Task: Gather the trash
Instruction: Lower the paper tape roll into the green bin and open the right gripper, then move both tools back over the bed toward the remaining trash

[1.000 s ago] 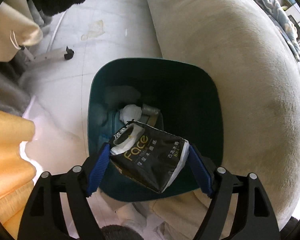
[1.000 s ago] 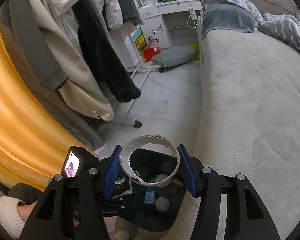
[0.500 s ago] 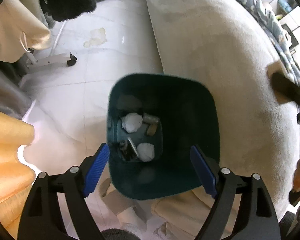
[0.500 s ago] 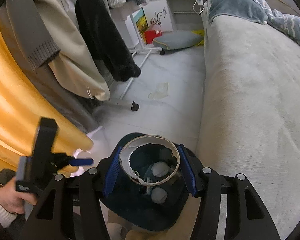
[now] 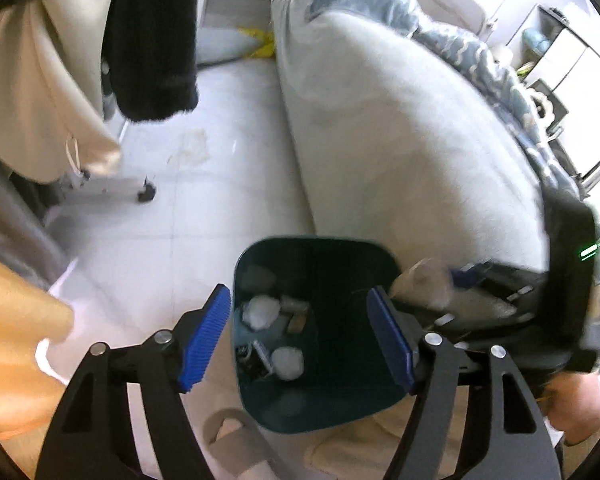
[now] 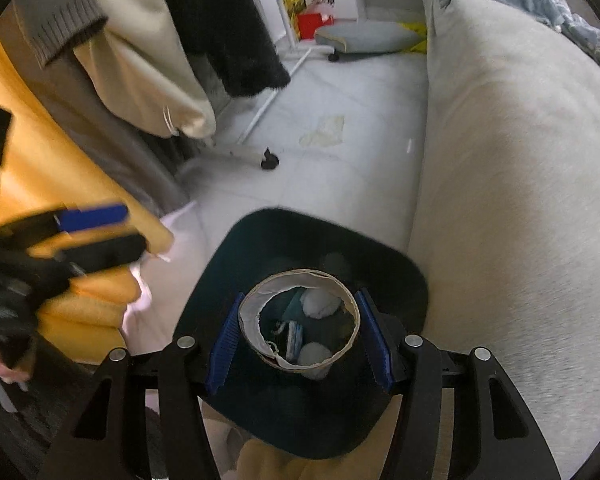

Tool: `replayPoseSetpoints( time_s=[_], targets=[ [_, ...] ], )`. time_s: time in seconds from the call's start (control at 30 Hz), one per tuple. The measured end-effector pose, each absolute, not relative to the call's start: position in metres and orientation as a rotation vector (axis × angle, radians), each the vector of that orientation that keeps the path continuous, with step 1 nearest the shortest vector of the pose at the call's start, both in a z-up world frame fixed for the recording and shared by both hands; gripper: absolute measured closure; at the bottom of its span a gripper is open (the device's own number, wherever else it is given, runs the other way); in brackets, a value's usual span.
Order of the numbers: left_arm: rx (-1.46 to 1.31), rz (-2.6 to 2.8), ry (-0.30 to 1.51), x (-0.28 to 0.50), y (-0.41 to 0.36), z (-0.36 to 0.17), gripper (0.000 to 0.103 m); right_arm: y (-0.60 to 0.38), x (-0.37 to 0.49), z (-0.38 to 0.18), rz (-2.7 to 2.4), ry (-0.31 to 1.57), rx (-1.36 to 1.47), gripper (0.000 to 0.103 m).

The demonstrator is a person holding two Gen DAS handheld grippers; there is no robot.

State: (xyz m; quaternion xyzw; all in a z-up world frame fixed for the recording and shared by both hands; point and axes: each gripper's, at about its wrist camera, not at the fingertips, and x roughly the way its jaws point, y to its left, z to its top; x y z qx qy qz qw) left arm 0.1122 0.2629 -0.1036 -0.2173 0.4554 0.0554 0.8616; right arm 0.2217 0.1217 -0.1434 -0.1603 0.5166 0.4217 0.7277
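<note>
A dark teal bin [image 5: 340,404] stands on the floor beside the bed. In it lie white crumpled wads [image 5: 262,312] and a black tissue packet [image 5: 252,356]. My left gripper [image 5: 298,320] hangs above the bin; its jaws are closing with nothing between them. In the right wrist view my right gripper [image 6: 298,328] is shut on a cardboard tube [image 6: 256,312], end-on right over the bin [image 6: 328,232]. The left gripper [image 6: 100,232] appears blurred at the left there. The tube [image 5: 420,284] and the right gripper show at the bin's right rim in the left wrist view.
A grey bed [image 5: 400,140] runs along the bin's right side. Clothes [image 6: 236,40] hang on a wheeled rack [image 5: 146,194] at the left, next to an orange curtain [image 6: 40,168]. A slipper [image 5: 228,428] lies by the bin. A pale scrap [image 6: 324,132] lies on the tiles.
The left gripper let go of the black tissue packet, which dropped into the bin, then rose and tilted up. The right gripper came down over the bin with the tube.
</note>
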Motion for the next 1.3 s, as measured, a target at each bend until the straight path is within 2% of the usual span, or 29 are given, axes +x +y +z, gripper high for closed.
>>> replayPoseSetpoints(
  time_s=[0.33, 0.4, 0.63, 1.07, 1.3],
  targets=[
    [-0.439, 0.103, 0.784, 0.105, 0.267, -0.072, 0.039, 0.131, 0.21, -0.175, 0.93, 1.236, -0.425, 0.042],
    [-0.434, 0.11, 0.757, 0.103, 0.268, -0.066, 0.04, 0.133, 0.206, -0.176, 0.937, 1.244, -0.438, 0.035],
    [-0.421, 0.101, 0.657, 0.1, 0.263, -0.038, 0.04, 0.127, 0.204, -0.167, 0.938, 1.243, -0.434, 0.03],
    [-0.314, 0.046, 0.562, 0.11, 0.225, -0.007, 0.04, 0.075, 0.232, -0.109, 0.81, 1.058, -0.326, 0.023],
    [-0.233, 0.011, 0.509, 0.123, 0.192, 0.004, 0.034, 0.033, 0.252, -0.074, 0.694, 0.927, -0.246, 0.02]
  ],
)
